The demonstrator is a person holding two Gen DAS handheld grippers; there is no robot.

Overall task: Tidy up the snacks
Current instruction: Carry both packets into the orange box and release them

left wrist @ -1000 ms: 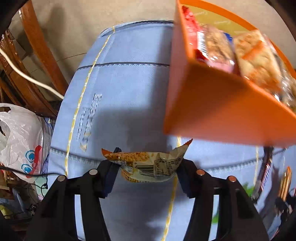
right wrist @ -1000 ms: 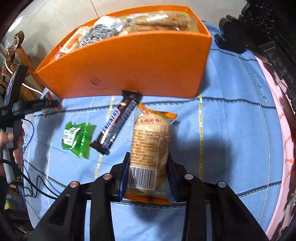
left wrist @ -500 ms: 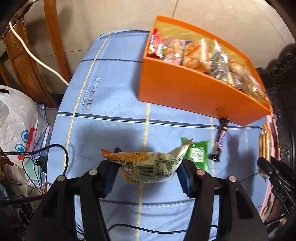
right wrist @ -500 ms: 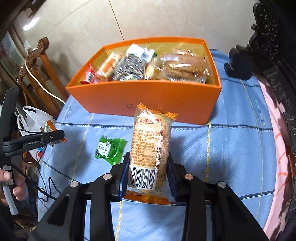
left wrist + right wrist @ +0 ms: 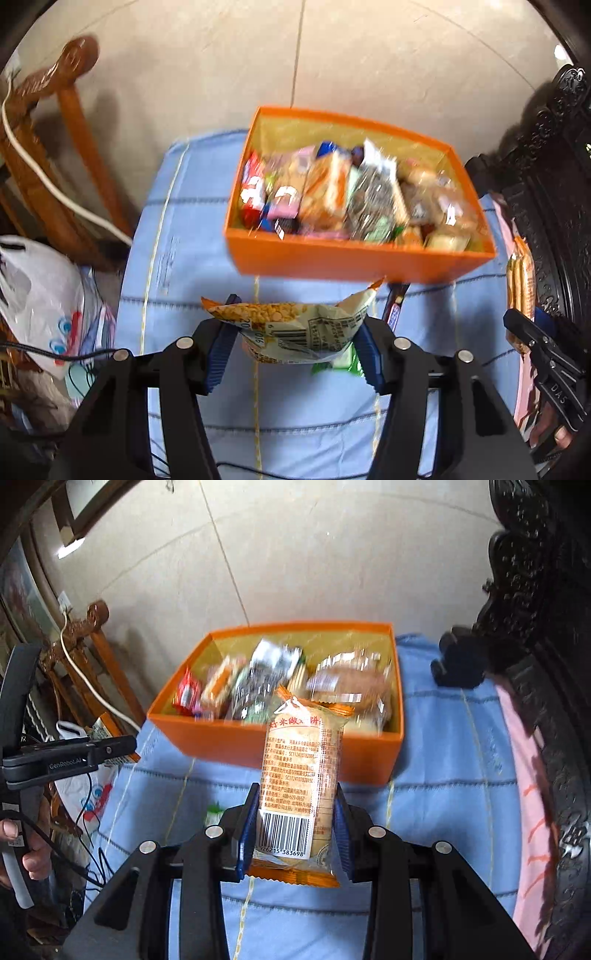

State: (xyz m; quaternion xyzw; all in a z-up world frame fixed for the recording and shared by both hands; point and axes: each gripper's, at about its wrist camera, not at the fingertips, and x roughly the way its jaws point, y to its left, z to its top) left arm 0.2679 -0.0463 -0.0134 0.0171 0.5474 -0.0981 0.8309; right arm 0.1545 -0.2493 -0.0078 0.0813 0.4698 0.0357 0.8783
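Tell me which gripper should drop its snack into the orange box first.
Right, probably. The right gripper holds its cracker packet already overlapping the orange box; the left gripper's peanut packet hangs short of it.

The orange box point(image 5: 280, 749) at mid-frame is packed with snack packets point(image 5: 258, 686), dark carved furniture point(image 5: 535, 664) walls the right edge, while blue cloth point(image 5: 443, 775) lies open at lower right.
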